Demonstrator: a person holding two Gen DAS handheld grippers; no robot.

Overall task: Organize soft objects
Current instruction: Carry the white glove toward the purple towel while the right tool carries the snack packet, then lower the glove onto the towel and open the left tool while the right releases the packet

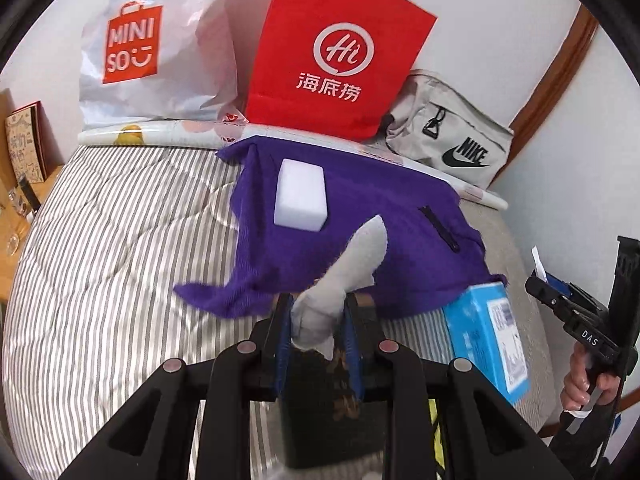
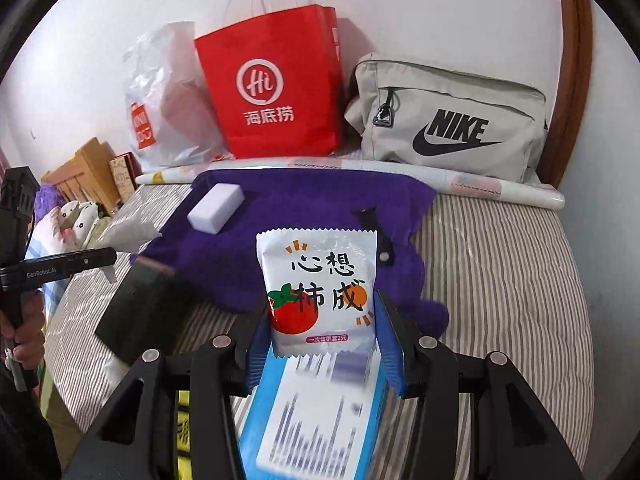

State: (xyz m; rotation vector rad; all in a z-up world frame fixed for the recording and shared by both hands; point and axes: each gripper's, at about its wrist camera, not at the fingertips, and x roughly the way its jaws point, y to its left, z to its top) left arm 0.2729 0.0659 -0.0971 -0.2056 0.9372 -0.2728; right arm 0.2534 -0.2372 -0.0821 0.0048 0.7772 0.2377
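Left gripper [image 1: 318,320] clamps a grey cloth [image 1: 352,256]; right gripper [image 2: 324,332] clamps a white sachet [image 2: 320,280] above a blue box [image 2: 316,420]. Beyond, at 12 o'clock, a white sponge [image 1: 302,196] lies on the purple cloth [image 1: 380,216]; bags [image 1: 336,52] stand farthest.

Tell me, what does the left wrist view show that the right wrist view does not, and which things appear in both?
Only the left wrist view shows the left tool from behind, shut on a grey cloth.

Only the right wrist view shows a white packet with tomato print between the right tool's fingers, and patterned soft things at the far left.

Both show the purple cloth, the white sponge block, the red paper bag, the Miniso bag, the Nike pouch, the blue box and the striped bedding.
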